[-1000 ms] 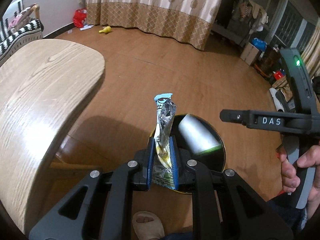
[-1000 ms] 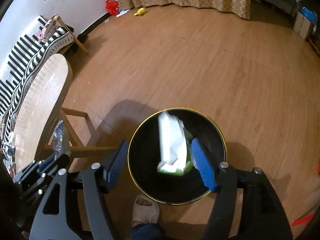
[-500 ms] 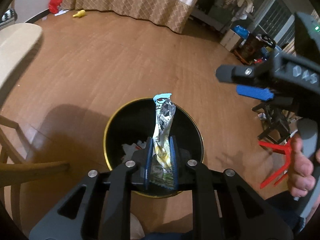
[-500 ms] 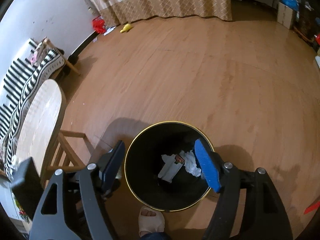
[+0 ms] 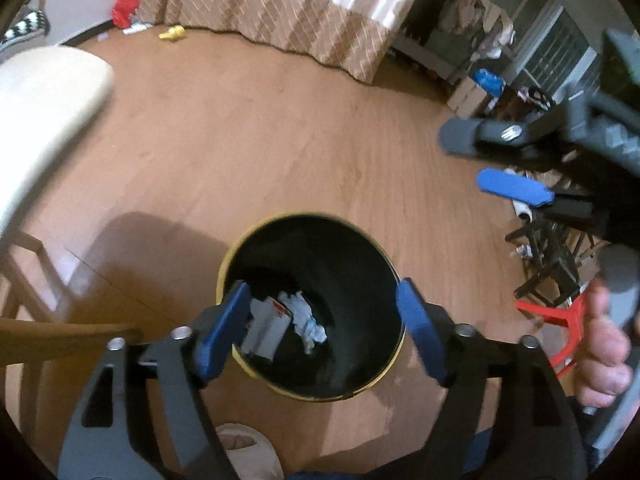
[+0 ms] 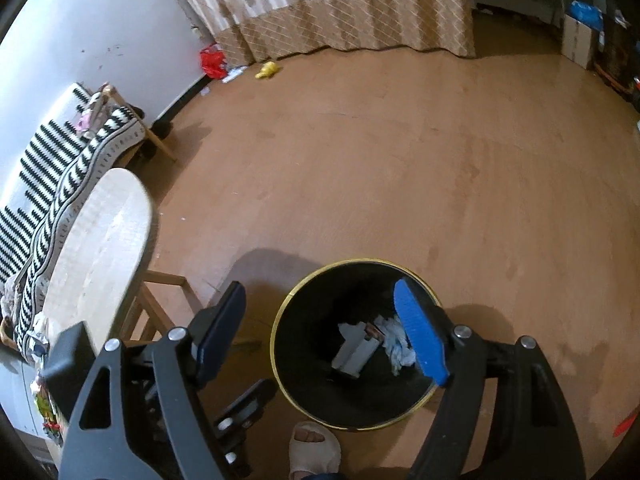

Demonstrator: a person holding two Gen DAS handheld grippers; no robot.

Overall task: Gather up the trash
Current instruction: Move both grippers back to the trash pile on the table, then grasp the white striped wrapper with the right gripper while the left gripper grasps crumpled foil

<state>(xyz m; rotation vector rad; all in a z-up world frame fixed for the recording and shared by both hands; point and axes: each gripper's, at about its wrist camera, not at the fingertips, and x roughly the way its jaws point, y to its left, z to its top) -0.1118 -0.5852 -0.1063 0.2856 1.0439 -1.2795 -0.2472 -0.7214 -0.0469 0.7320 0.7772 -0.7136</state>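
Observation:
A round black bin with a gold rim [image 5: 362, 236] [image 6: 288, 304] stands on the wooden floor below both grippers. Inside lie a grey carton [image 5: 266, 330] [image 6: 356, 354] and crumpled white paper [image 5: 306, 318] [image 6: 394, 340]. My left gripper [image 5: 320, 330] is open and empty, directly over the bin's mouth. My right gripper [image 6: 320, 330] is open and empty, above the bin's left rim; it also shows at the right in the left wrist view [image 5: 492, 164]. The snack wrapper is out of sight.
A light wooden table [image 5: 36, 120] [image 6: 100, 240] with wooden legs stands left of the bin. A striped sofa [image 6: 48, 168] lines the wall. A slippered foot [image 6: 314, 446] is just below the bin. Red and black stools [image 5: 556, 280] stand at right. Small litter lies by the curtain [image 6: 268, 70].
My left gripper has opened and the snack wrapper it held is gone from its fingers. The right gripper has stayed open and drifted back a little.

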